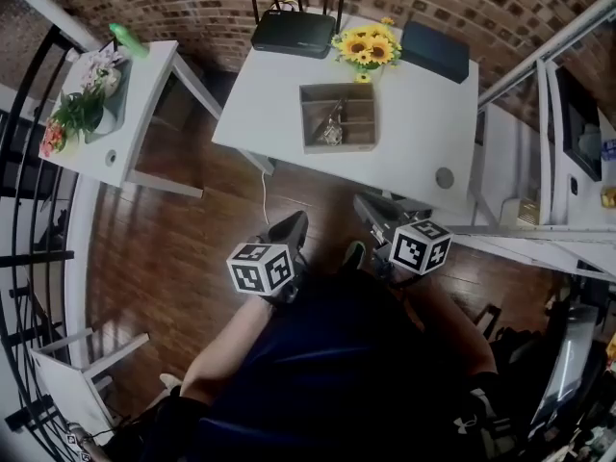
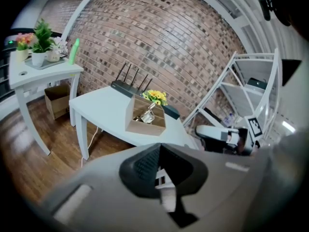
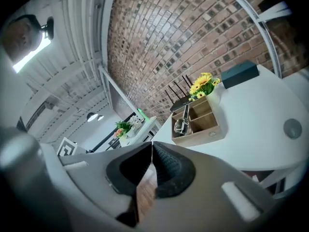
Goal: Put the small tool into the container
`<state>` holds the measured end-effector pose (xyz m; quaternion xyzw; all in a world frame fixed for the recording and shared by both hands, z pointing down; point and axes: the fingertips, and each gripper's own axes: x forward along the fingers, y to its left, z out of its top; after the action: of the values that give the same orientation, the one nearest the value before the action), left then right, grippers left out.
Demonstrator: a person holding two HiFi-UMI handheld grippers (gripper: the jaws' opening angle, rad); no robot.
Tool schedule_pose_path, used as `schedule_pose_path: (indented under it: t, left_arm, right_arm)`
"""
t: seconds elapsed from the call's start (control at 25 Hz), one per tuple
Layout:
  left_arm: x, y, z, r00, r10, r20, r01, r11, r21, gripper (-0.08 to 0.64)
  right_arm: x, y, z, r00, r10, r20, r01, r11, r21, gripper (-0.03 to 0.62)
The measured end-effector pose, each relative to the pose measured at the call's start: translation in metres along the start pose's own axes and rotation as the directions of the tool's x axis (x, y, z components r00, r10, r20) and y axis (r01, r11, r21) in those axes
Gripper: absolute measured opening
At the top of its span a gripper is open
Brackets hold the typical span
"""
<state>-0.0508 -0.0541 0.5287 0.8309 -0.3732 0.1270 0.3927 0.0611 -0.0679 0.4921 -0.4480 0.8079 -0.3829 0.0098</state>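
Observation:
A wooden divided container (image 1: 339,146) stands on the white table (image 1: 414,133), with a small shiny metal tool (image 1: 333,129) lying in its left compartment. Both grippers hang low near the person's body, well short of the table. My left gripper (image 1: 294,225) points at the table's near edge, its jaws closed together and empty (image 2: 159,148). To its right, my right gripper (image 1: 372,210) is shut with nothing between its pads (image 3: 151,146). The container (image 3: 200,135) and the tool (image 3: 183,123) also show ahead in the right gripper view, and likewise the container (image 2: 142,125) in the left gripper view.
On the table's far edge sit a black router (image 1: 294,29), a vase of sunflowers (image 1: 366,48) and a dark box (image 1: 435,51). A white side table (image 1: 130,114) with potted plants stands left, a white metal rack (image 1: 539,152) right. Black railings (image 1: 29,219) line the left side.

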Motion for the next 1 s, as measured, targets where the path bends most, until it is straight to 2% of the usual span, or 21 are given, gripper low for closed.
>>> schedule_pose_path:
  t: [0.16,0.32,0.68,1.0]
  left_arm:
    - [0.003,-0.006,0.002,1.0,-0.016,-0.002,0.016,1.0,0.021,0.003]
    - [0.004,-0.007,0.004,1.0,-0.022,0.001,0.022,0.999,0.028,0.003]
    - [0.0,0.0,0.003,1.0,-0.011,0.005,0.011,1.0,0.014,0.003]
    - [0.0,0.003,-0.001,1.0,-0.005,-0.003,0.005,1.0,0.002,0.003]
  right_arm:
    - [-0.007,0.008,0.003,1.0,-0.019,0.019,0.021,0.995,-0.103,0.014]
    - [-0.008,0.015,0.004,1.0,-0.015,0.026,0.019,0.989,-0.145,0.012]
    - [-0.007,0.018,0.008,0.999,-0.025,0.042,0.032,0.986,-0.164,0.011]
    - [-0.006,0.015,0.007,0.999,-0.028,0.041,0.034,0.99,-0.14,0.011]
